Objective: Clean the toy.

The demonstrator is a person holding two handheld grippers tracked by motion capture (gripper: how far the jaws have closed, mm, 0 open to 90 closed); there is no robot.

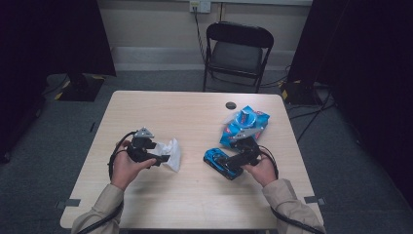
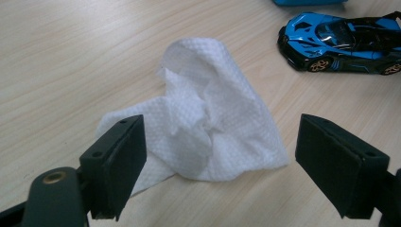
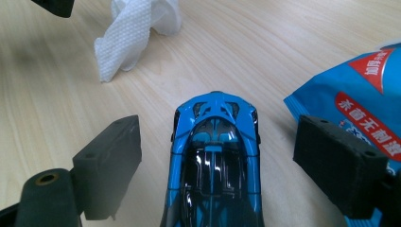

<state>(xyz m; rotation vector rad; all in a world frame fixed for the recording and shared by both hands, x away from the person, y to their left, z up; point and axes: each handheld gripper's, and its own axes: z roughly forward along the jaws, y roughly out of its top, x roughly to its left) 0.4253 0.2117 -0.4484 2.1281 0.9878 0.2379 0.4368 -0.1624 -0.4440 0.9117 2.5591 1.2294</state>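
Standing by the worktop [image 1: 160, 105], I list outward from the hands.

Left tongs [image 2: 220, 163]: one pair, jaws well apart, pads touching nothing, the crumpled wipe lying between and just beyond them.

Right tongs [image 3: 217, 172]: one pair, jaws apart, either side of the toy car's rear half with a gap at each flank; nothing clamped.

Wipe [image 2: 208, 118]: one, white, embossed, bunched into a loose peak, resting on the wood left of centre. Judged very light and soft, with no stiffness; it should collapse under the pads and may drag rather than lift if only a thin edge is caught. Best taken at the thick crumpled middle.

Toy car [image 3: 215, 156]: one, glossy blue and black, sitting on its wheels to the right of the wipe and well apart from it. Judged rigid, light, slick-bodied and free to roll; best held across the flanks at mid-body, squarely, so it does not squirt forward.

Packet [image 1: 243, 124]: one, blue with red and white print, lying just behind the car. Likely a wipe pack; crinkly film.

Small dark round thing [image 1: 231, 105]: one, beyond the packet, too small to identify.

Folding chair [image 1: 237, 51]: one, past the far edge.
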